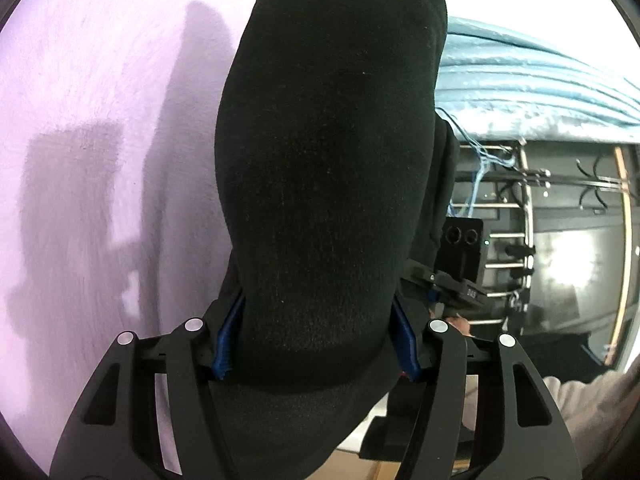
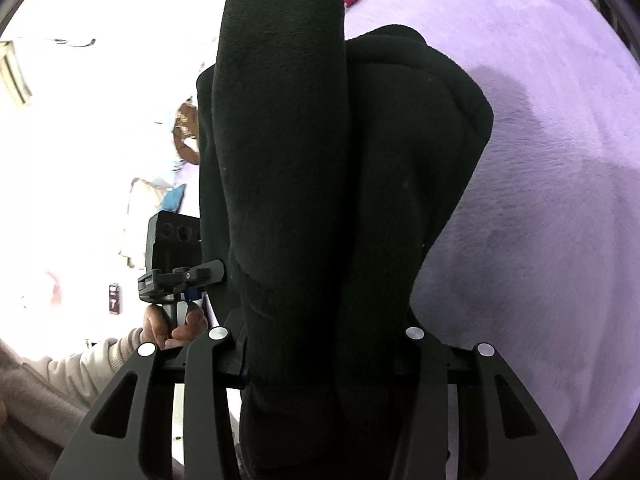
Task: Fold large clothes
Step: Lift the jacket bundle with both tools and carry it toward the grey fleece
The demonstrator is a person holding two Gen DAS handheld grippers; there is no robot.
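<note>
both claws hold the same black fleece garment [image 1: 320, 184] up over a lilac blanket [image 1: 104, 128].

left gripper [image 1: 316, 344]: blue pads [image 1: 226, 344] pressed into the fleece from both sides, so it is clamped on a thick bunch of cloth. the fabric fills the middle of the left wrist view, bulging up past the top edge and draping down below the fingers. its shadow falls on the blanket to the left. to the right of the cloth, the other gripper's camera block [image 1: 460, 252] sits close by, partly hidden behind the fleece. behind it a teal quilt [image 1: 540, 76] and a dark metal rack [image 1: 520, 240].

right gripper [image 2: 320, 356]: fingers close against the garment [image 2: 328, 184] on either side, clamped on it; pads mostly buried in cloth. two thick folds stand side by side here, the left one taller. blanket [image 2: 540, 160] lies right, with a shadow beside the cloth. at left, a hand [image 2: 176, 324] in a beige sleeve grips the other gripper's handle, just beside the garment. background on the left is blown out white.
</note>
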